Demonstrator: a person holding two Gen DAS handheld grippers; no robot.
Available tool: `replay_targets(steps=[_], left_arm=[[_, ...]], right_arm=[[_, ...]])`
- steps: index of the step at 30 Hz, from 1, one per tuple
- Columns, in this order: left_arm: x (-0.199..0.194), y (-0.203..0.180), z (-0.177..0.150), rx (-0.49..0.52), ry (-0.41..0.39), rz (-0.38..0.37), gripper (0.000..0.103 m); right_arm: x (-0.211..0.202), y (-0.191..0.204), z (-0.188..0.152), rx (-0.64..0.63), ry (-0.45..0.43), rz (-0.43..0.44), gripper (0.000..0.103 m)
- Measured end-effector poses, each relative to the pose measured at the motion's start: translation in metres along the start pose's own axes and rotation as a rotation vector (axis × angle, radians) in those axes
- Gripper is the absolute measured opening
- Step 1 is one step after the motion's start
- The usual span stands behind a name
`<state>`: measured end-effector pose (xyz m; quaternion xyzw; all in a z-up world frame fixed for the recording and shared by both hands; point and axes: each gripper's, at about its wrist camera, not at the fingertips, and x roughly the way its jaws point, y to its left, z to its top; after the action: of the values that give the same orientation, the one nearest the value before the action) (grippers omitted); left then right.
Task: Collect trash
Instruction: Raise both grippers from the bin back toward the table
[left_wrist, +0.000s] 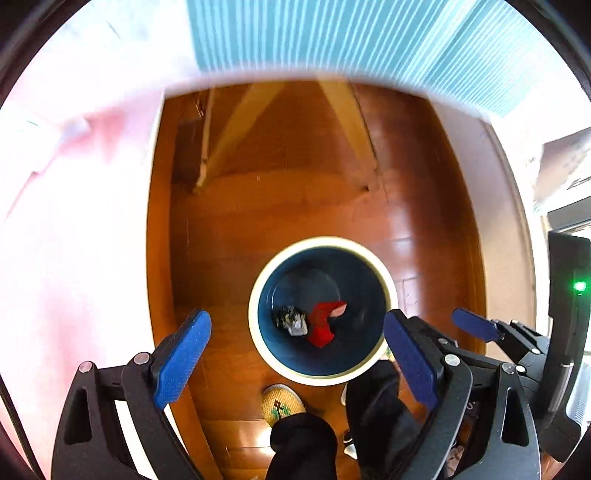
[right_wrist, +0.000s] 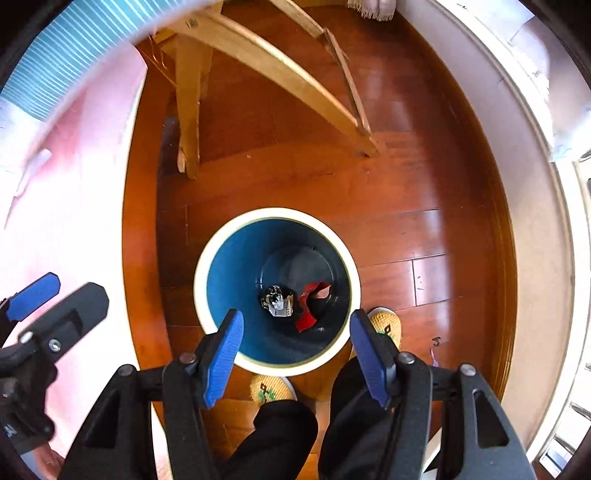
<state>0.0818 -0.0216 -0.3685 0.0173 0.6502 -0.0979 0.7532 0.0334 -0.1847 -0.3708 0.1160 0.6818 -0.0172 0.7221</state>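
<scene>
A round bin with a white rim (left_wrist: 321, 242) and a blue inside stands on the wooden floor, straight below both grippers. At its bottom lie a crumpled dark and silver wrapper (left_wrist: 291, 321) and a red wrapper (left_wrist: 325, 323). My left gripper (left_wrist: 297, 332) hangs above the bin, open wide, with nothing between its jaws. In the right wrist view the same bin rim (right_wrist: 277, 213), crumpled wrapper (right_wrist: 277, 301) and red wrapper (right_wrist: 312, 306) show. My right gripper (right_wrist: 295, 321) is open above the bin and also holds nothing.
A person's feet in yellow knitted slippers (right_wrist: 271, 387) and black trouser legs (left_wrist: 303, 443) stand right beside the bin. Pale wooden furniture legs (right_wrist: 188, 110) rise beyond it. A pink cloth surface (left_wrist: 74, 221) fills the left, a white wall (right_wrist: 535, 221) the right.
</scene>
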Motion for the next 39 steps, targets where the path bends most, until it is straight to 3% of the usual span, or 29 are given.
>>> replay_targets(steps=[8, 11, 14, 20, 28, 39], left_arm=[[-0.131, 0.005, 0.004, 0.025, -0.13, -0.014, 0.094], [-0.179, 0.008, 0.003, 0.054, -0.168, 0.021, 0.094], [-0.222, 0.013, 0.002, 0.086, -0.213, 0.063, 0.094], [-0.294, 0.04, 0.004, 0.037, -0.293, 0.055, 0.094], [-0.347, 0.064, 0.018, -0.03, -0.351, 0.039, 0.094], [-0.376, 0.06, 0.035, -0.005, -0.423, 0.066, 0.094]], right_arm=[[-0.117, 0.021, -0.012, 0.009, -0.08, 0.023, 0.06], [-0.164, 0.033, -0.014, 0.016, -0.119, 0.045, 0.06], [-0.208, 0.046, -0.014, 0.014, -0.178, 0.067, 0.06], [-0.283, 0.069, -0.008, -0.046, -0.312, 0.08, 0.06], [-0.335, 0.093, -0.006, -0.05, -0.396, 0.141, 0.06], [-0.355, 0.114, -0.003, -0.113, -0.432, 0.136, 0.06]])
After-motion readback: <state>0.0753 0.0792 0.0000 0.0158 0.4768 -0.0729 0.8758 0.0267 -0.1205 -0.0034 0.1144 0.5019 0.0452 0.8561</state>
